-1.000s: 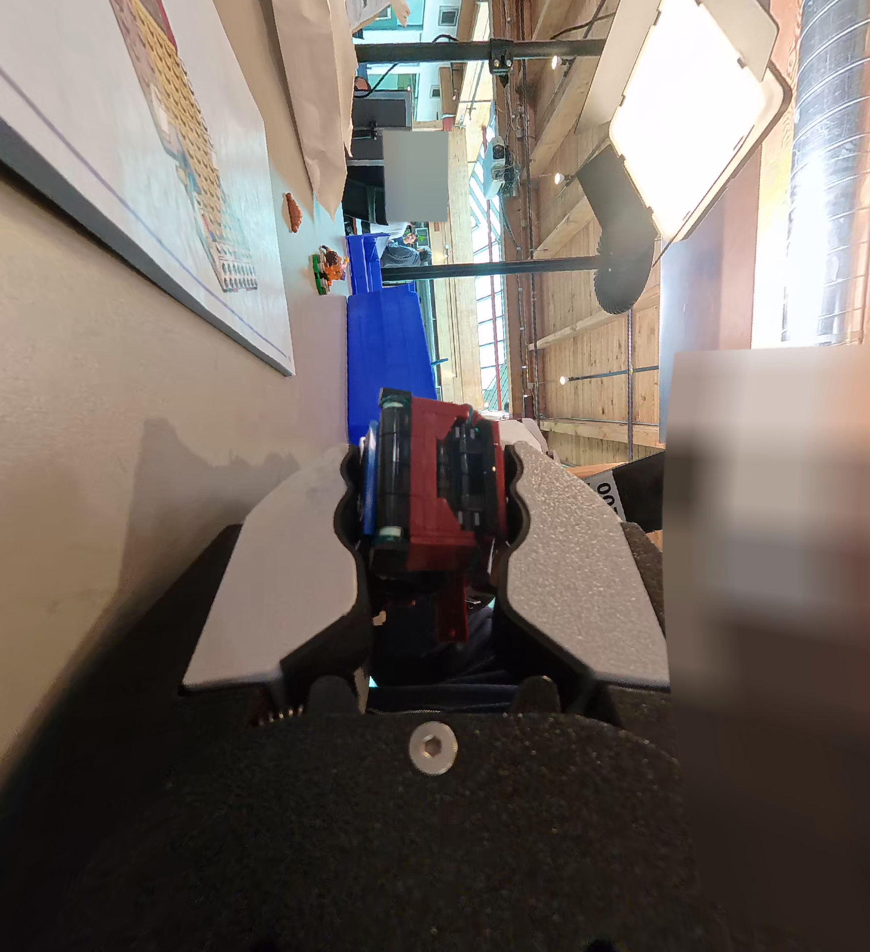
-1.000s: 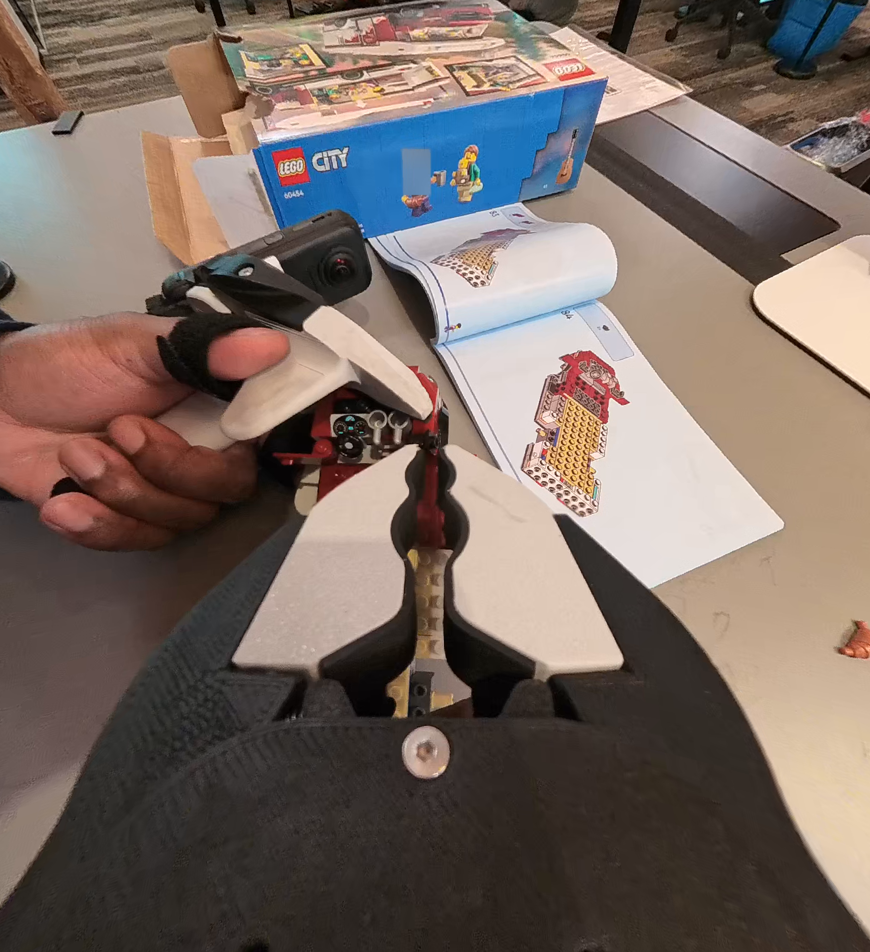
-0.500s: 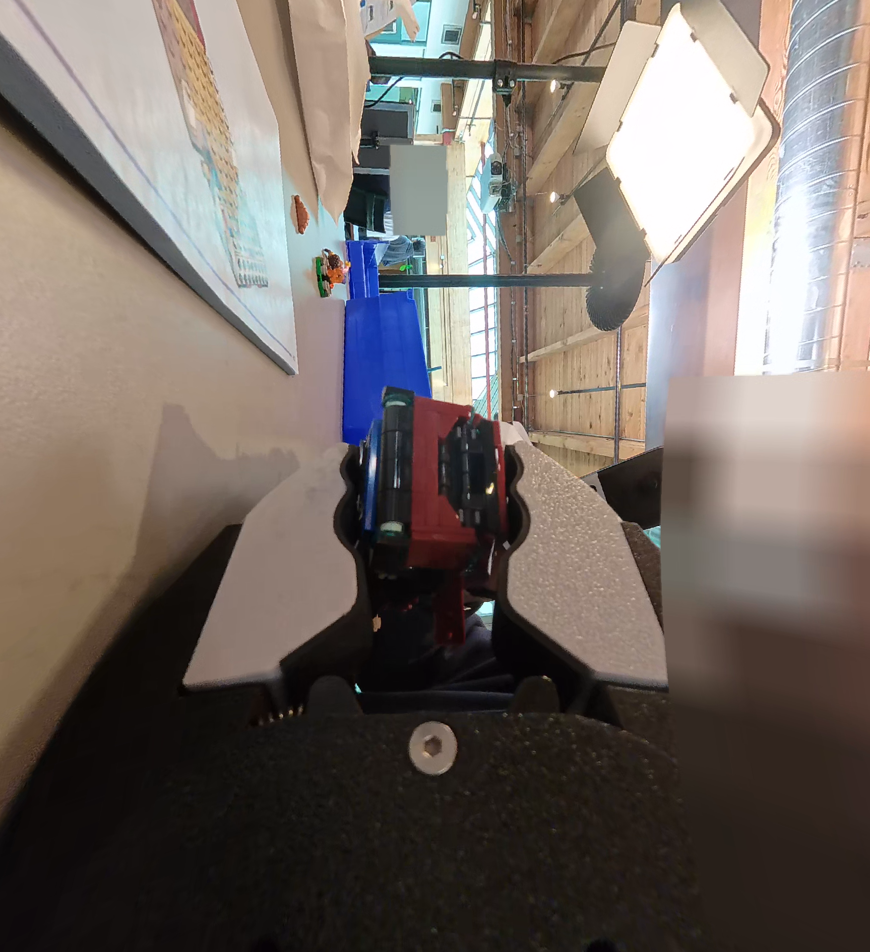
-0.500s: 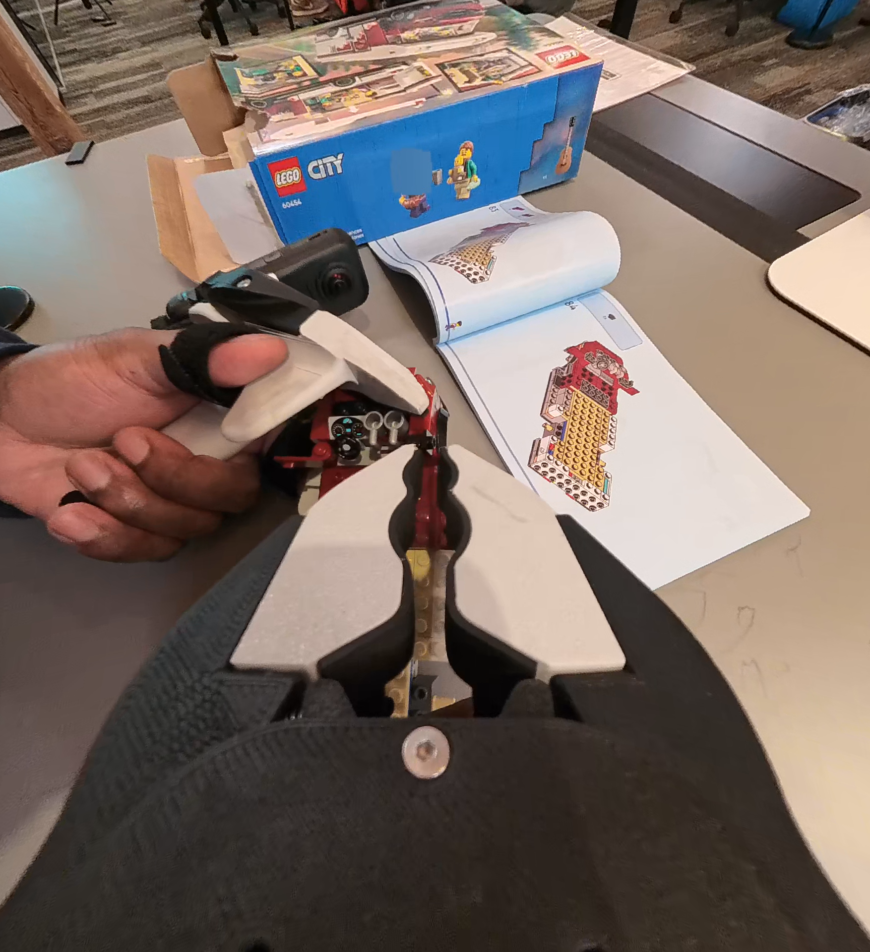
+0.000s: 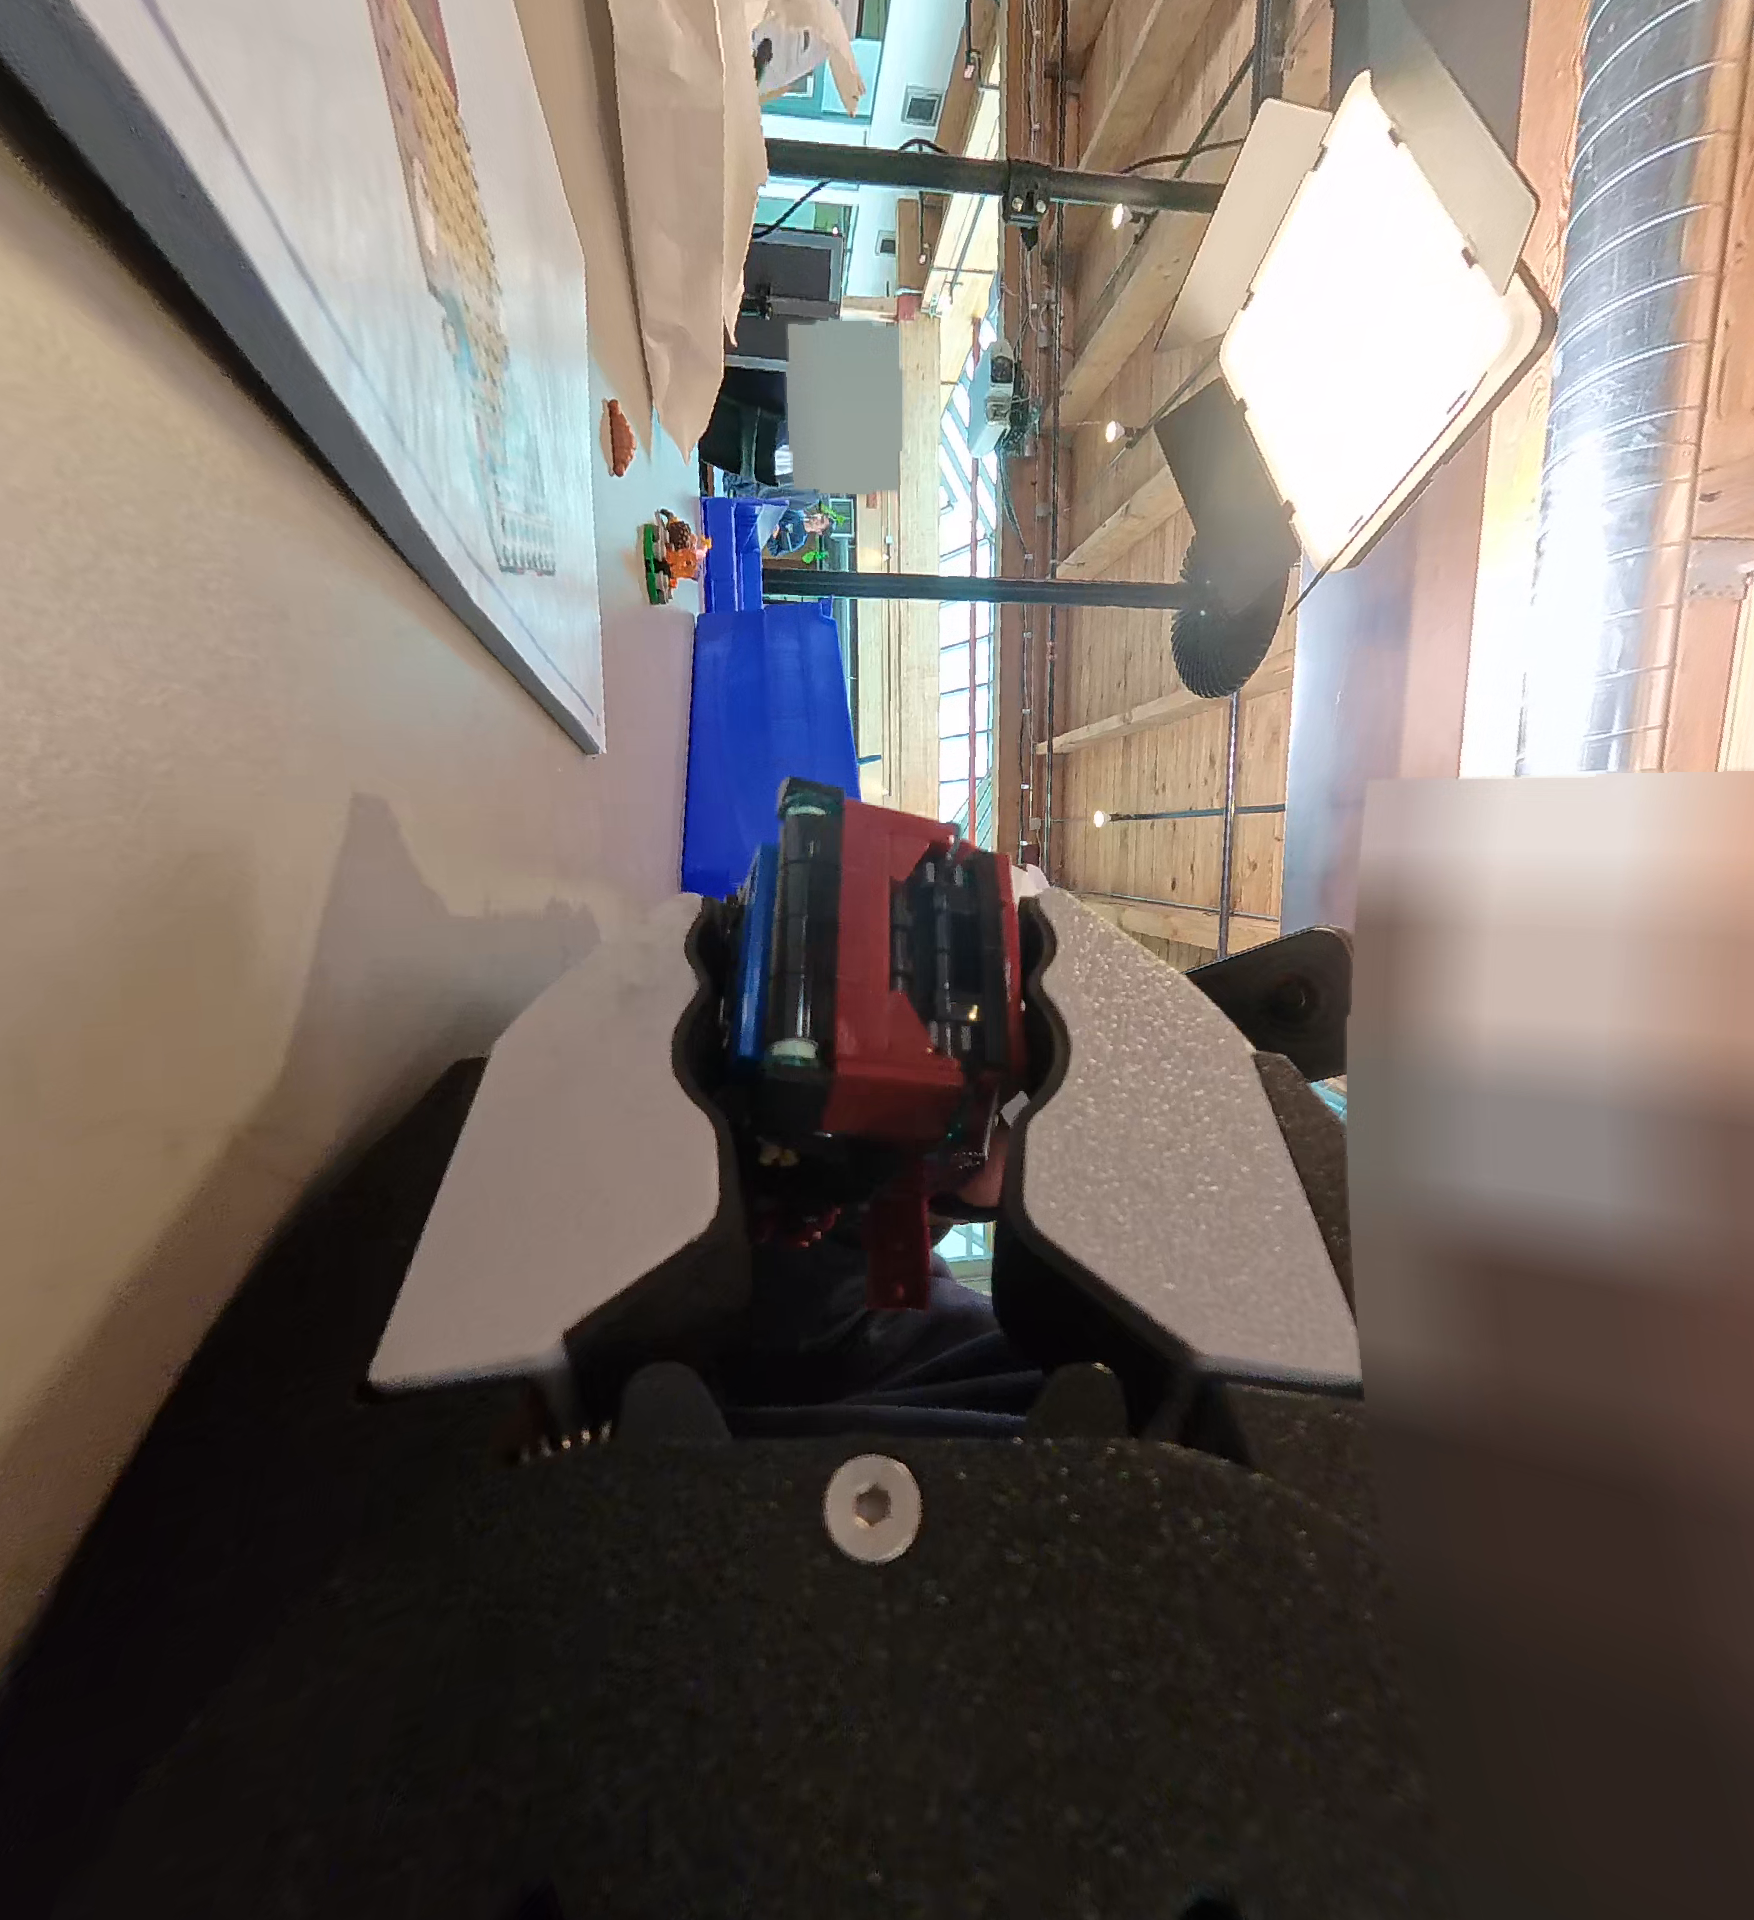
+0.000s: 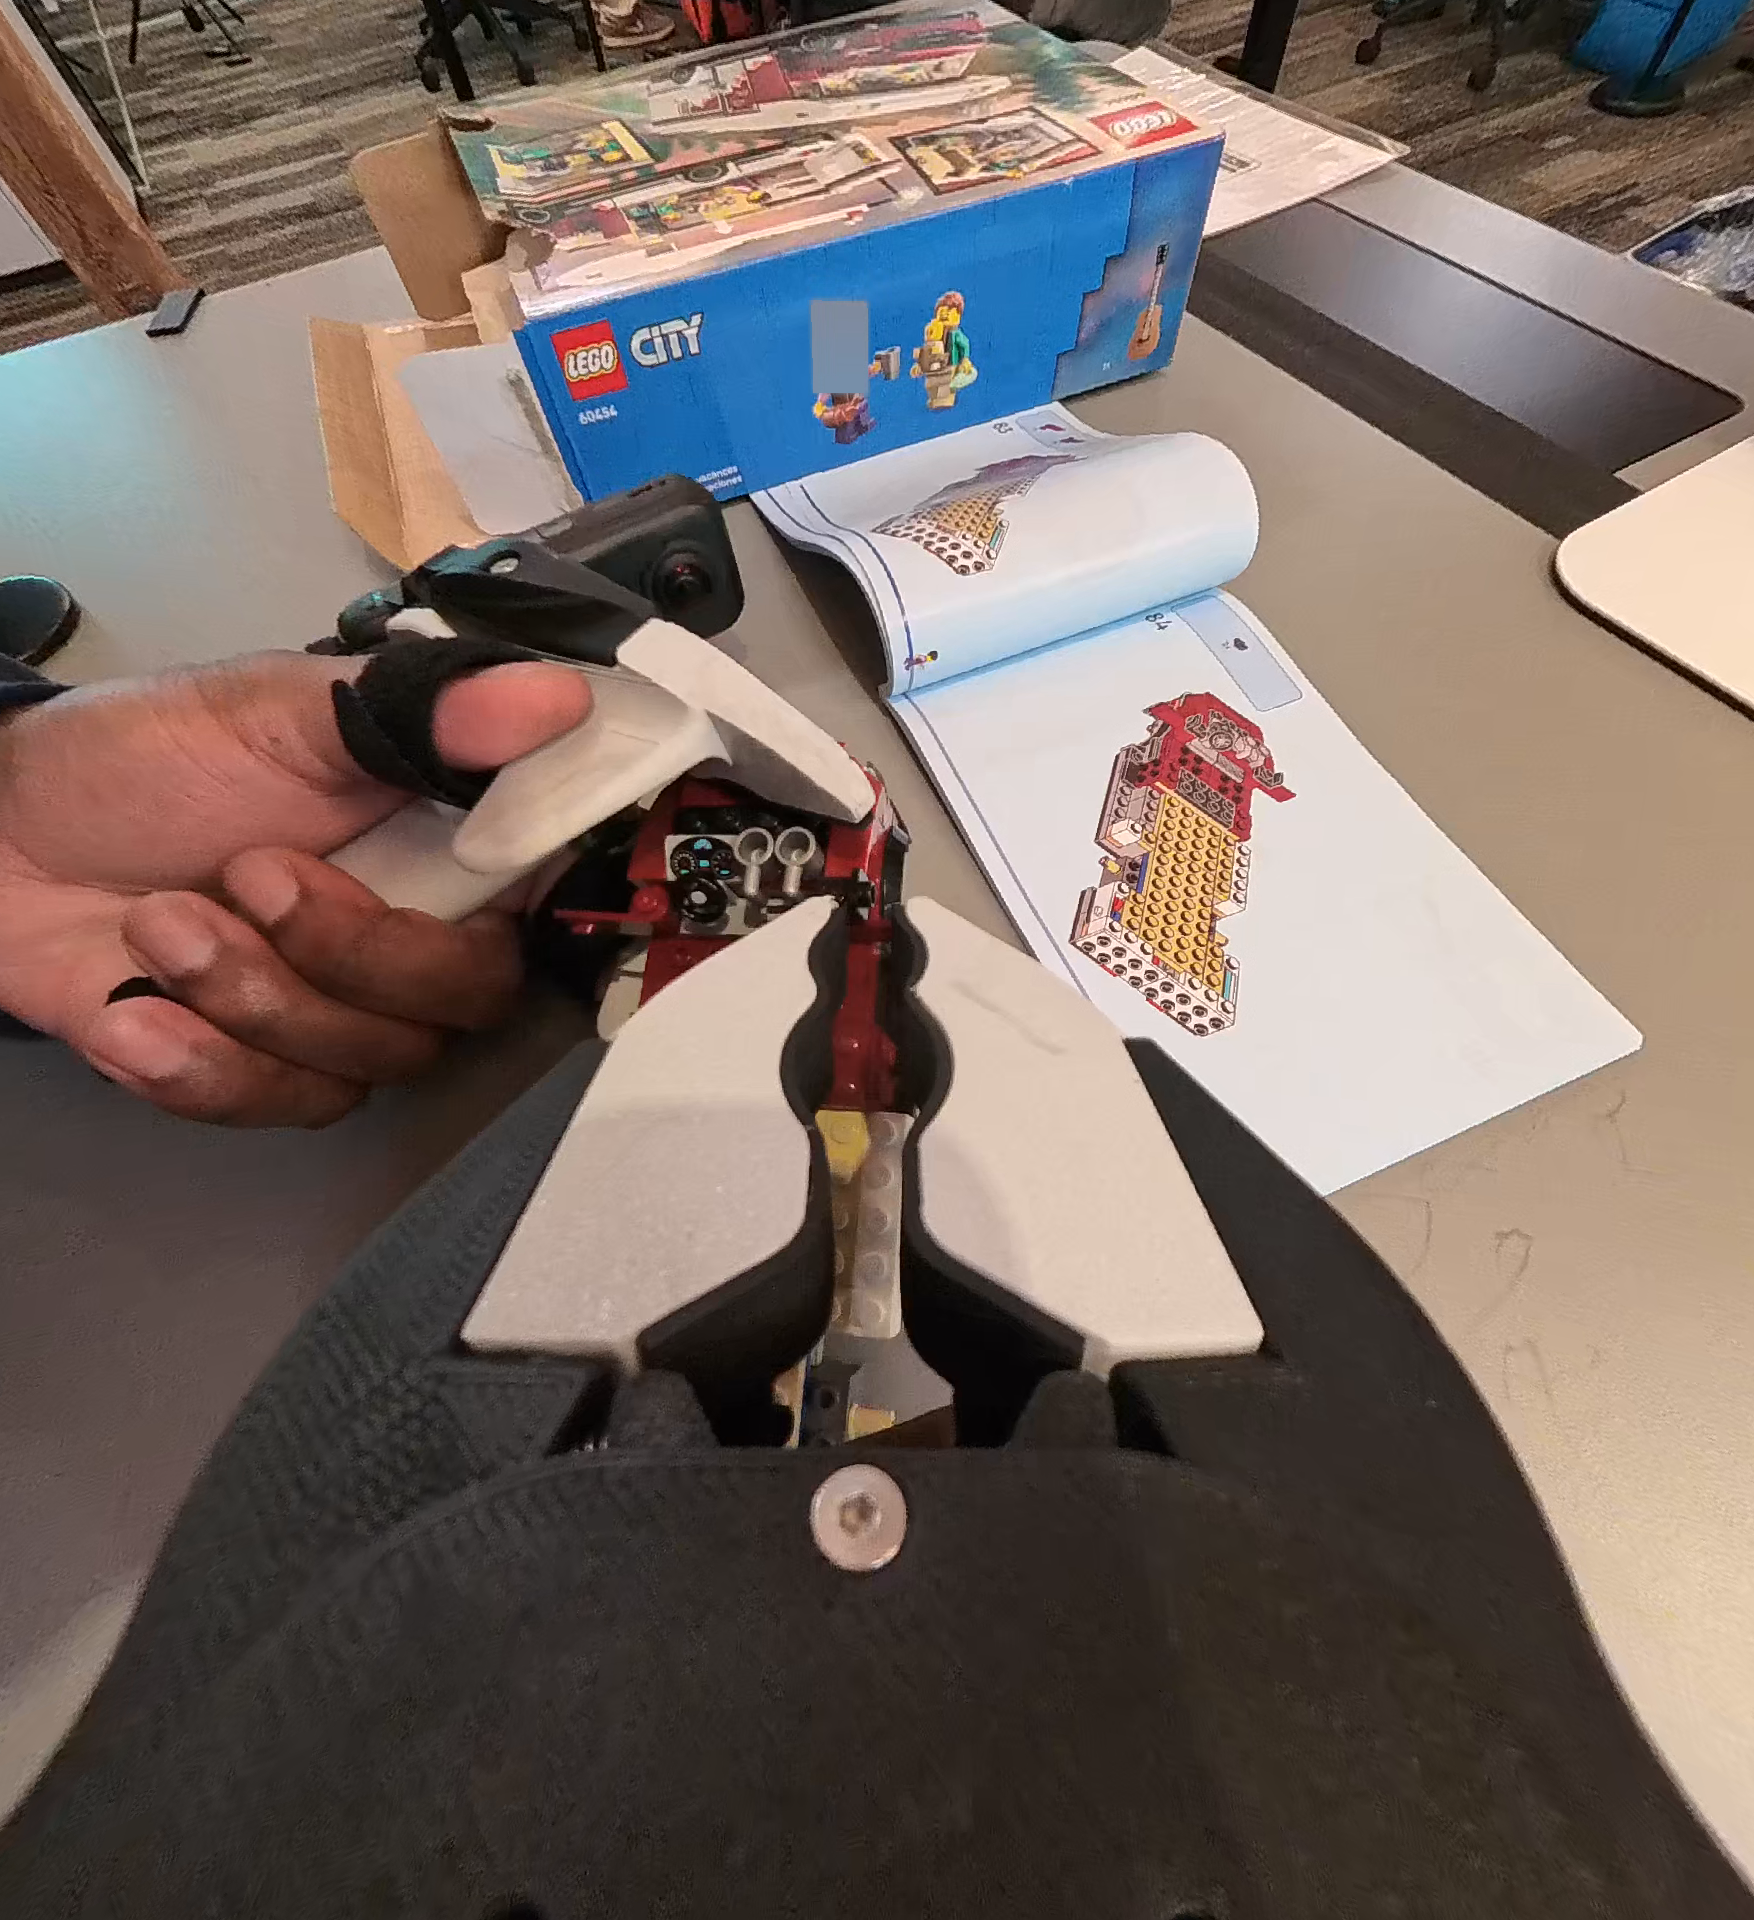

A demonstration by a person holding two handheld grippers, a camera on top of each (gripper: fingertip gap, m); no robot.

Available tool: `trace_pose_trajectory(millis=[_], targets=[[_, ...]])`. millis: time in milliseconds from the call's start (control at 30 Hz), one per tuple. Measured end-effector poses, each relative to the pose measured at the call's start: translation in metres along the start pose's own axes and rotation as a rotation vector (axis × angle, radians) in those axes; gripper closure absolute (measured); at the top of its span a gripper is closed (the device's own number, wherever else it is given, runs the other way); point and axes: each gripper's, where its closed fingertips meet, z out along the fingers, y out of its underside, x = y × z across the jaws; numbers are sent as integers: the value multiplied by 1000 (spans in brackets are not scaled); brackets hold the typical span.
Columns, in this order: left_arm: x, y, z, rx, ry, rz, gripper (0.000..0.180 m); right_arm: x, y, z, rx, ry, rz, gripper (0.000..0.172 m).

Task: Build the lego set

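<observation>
Brick model point(image 6: 748, 873), dark red with a small dashboard, sits just above the desk point(image 6: 177, 1299), gripped from both sides. Your left claw point(image 5: 868, 987) clamps its red-and-blue end, pads pressed on both flanks. Your right claw point(image 6: 862, 925) is nearly closed, pinching a thin dark-red wall. Open instruction booklet point(image 6: 1320, 935) lies just right; blue box point(image 6: 852, 343) behind.

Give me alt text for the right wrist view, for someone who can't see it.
Right tongs pinch the dark red side wall of a toy brick vehicle on a grey table, while a hand grips its front with the left tongs. An open instruction booklet and a blue toy box lie behind.
</observation>
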Motion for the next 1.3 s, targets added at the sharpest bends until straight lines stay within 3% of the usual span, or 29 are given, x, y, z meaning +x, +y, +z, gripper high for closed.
trace_pose_trajectory(millis=[500,1300], targets=[[2,2,1,20,-21,-87,126,3,-2,-3,-19,7,-3,165],[3,3,1,13,-29,-40,126,-1,-5,-4,-3,-53,37,166]])
